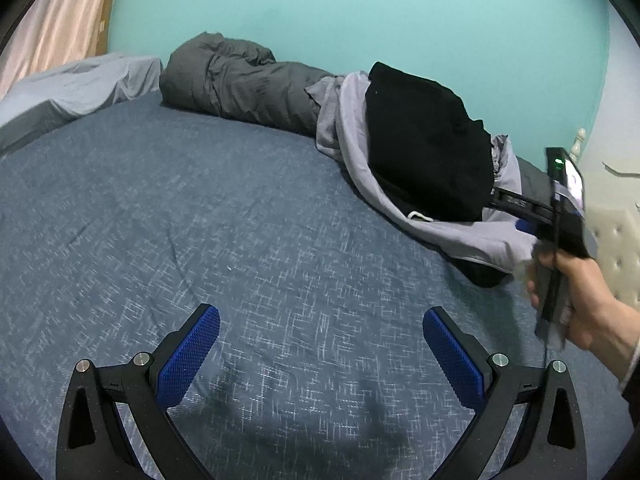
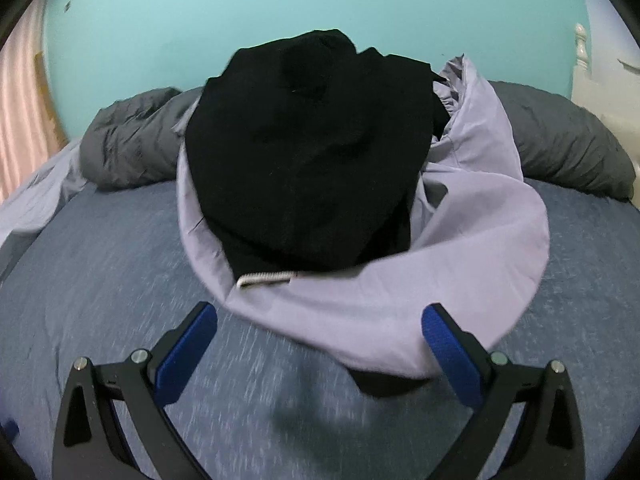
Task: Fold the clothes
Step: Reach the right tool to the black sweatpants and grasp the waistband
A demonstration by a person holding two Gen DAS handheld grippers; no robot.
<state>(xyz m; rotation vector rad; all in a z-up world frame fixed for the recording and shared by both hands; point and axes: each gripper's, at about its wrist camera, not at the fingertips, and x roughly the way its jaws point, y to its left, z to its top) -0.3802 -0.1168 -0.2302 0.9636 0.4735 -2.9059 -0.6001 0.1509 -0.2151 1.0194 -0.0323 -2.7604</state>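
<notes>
A black garment [image 1: 424, 140] lies piled on a light lavender-grey garment [image 1: 452, 236] at the right side of the bed; both show close up in the right wrist view, black [image 2: 312, 160] on lavender [image 2: 400, 312]. My left gripper [image 1: 320, 320] is open and empty above bare blue bedsheet [image 1: 200, 208]. My right gripper [image 2: 320, 320] is open, its jaws spread around the near edge of the lavender garment without closing on it. The right gripper's body and the hand [image 1: 576, 288] holding it show in the left wrist view.
A dark grey rolled duvet [image 1: 240, 76] lies along the teal wall [image 1: 360, 12] behind the clothes. A light grey pillow [image 1: 80, 84] sits at the far left. A cream padded headboard [image 1: 612, 240] is at the right. A pink curtain [image 1: 52, 28] hangs at left.
</notes>
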